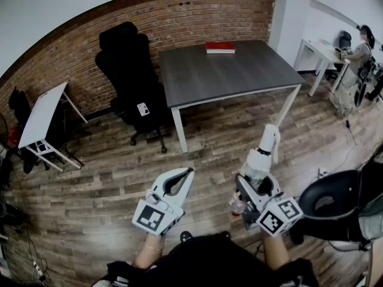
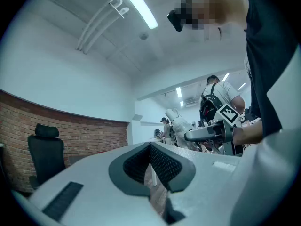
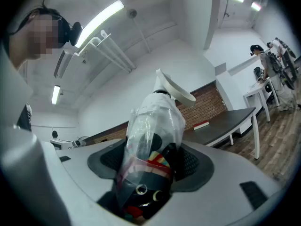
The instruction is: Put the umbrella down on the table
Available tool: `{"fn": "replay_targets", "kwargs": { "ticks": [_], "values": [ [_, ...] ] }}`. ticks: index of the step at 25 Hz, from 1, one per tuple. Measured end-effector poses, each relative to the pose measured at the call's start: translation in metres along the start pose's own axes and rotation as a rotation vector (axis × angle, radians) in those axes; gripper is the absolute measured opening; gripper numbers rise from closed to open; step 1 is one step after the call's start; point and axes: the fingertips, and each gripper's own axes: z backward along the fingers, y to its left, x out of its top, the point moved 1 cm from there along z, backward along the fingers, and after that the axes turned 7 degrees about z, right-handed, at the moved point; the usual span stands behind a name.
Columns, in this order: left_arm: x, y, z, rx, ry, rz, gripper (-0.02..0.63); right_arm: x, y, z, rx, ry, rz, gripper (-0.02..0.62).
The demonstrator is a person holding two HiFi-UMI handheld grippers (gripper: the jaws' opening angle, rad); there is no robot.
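We count two tongs; the left tongs (image 1: 190,172) (image 2: 150,148) are pressed together at their tips with nothing between them, and they hang level over the wooden floor (image 1: 108,178), short of the table's near edge; the right tongs (image 1: 256,181) (image 3: 151,160) are pinching the one umbrella (image 1: 267,147) (image 3: 154,126) at its lower part. The umbrella is folded and wrapped in a clear plastic sleeve; its white handle is the end away from us, and in the right gripper view dark cloth with red, yellow and green stripes shows through the plastic. It is in the air, not on the table (image 1: 233,76); in the head view its handle end points toward the table's near right corner. The table is dark grey with white legs; one red book (image 1: 220,47) (image 3: 201,125) lies at its far edge, about the middle. One black office chair (image 1: 128,70) stands at the table's left edge and bears a small white tag (image 1: 142,108), its print too small to read; a second black chair (image 1: 332,203) is beside the right tongs. Each of the tongs carries one cube with black-and-white square markers. One small white folding table (image 1: 40,117) stands at the far left; one white desk (image 1: 320,49) is at the far right, with a person (image 1: 357,55) sitting at it.
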Motion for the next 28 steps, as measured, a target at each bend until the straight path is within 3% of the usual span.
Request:
{"fn": "replay_targets", "kwargs": {
  "ticks": [20,28],
  "values": [
    [0.004,0.0,-0.006,0.046,-0.008,-0.005,0.003,0.004,-0.012,-0.003,0.032,-0.003,-0.014,0.291],
    [-0.002,-0.022,-0.024,0.064,-0.004,-0.016,0.003,0.001,-0.038,0.014,0.04,0.014,-0.015,0.291]
  ]
}}
